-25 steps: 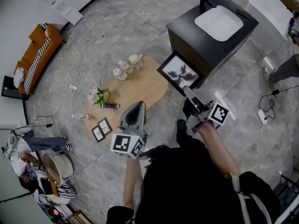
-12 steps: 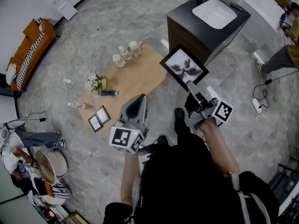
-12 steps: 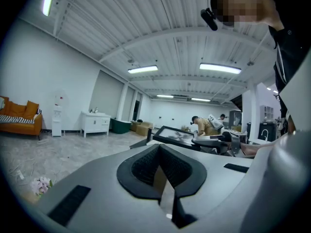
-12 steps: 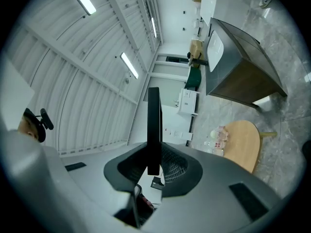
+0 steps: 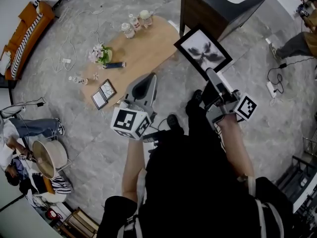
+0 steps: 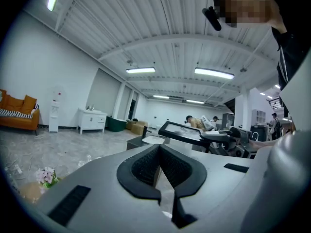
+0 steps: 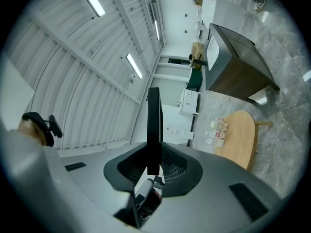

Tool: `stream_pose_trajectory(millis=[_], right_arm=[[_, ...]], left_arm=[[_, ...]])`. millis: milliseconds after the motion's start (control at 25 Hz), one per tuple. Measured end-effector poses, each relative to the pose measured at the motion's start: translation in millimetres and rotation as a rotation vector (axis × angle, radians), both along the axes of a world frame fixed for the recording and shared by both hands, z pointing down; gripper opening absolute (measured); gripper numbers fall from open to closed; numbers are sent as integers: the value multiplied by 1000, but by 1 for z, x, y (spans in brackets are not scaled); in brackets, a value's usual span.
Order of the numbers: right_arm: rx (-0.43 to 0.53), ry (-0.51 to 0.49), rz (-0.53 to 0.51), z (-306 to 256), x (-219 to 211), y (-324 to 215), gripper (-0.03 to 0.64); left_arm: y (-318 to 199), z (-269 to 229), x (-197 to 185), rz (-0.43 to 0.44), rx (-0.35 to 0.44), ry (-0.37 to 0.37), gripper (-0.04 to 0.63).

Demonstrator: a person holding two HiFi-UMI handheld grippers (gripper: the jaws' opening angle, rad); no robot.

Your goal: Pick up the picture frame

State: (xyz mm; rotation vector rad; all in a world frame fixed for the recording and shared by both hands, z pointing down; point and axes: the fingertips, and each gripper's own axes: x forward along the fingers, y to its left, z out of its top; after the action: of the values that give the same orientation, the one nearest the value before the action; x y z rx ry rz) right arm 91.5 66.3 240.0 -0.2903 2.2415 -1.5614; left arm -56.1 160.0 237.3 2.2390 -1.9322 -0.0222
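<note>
In the head view the black picture frame [image 5: 203,51], holding a dark leaf print on white, hangs tilted above the floor. My right gripper [image 5: 210,75] is shut on its lower edge. The right gripper view shows the frame [image 7: 153,125] edge-on and upright between the pads of that gripper [image 7: 153,164]. My left gripper [image 5: 147,81] is held level over the floor, left of the frame. Its jaws are shut with nothing in them [image 6: 158,147]. The left gripper view catches the frame [image 6: 182,131] off to the right.
An oval wooden table [image 5: 148,48] bears flowers [image 5: 99,53], glass jars [image 5: 136,21] and two small frames [image 5: 104,94]. A dark cabinet [image 5: 218,6] stands behind the held frame. An orange sofa [image 5: 20,29] and cables lie at the left. People [image 5: 20,157] sit at the lower left.
The right gripper has carried the frame away from the dark cabinet. Both grippers have travelled with the person, and the table and cabinet have slid toward the top of the head view.
</note>
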Motion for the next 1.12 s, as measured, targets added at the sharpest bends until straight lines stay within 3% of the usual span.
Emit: stream_pose_trajectory(millis=[200, 400, 1120], right_arm=[[-33, -16, 14, -8, 2, 4, 74], [6, -41, -16, -21, 0, 11, 75], [-1, -4, -33, -18, -2, 14, 74]], left_arm=[[0, -10, -1, 11, -16, 5, 14], [3, -15, -1, -1, -6, 4, 14], [1, -12, 5, 5, -14, 24, 14]])
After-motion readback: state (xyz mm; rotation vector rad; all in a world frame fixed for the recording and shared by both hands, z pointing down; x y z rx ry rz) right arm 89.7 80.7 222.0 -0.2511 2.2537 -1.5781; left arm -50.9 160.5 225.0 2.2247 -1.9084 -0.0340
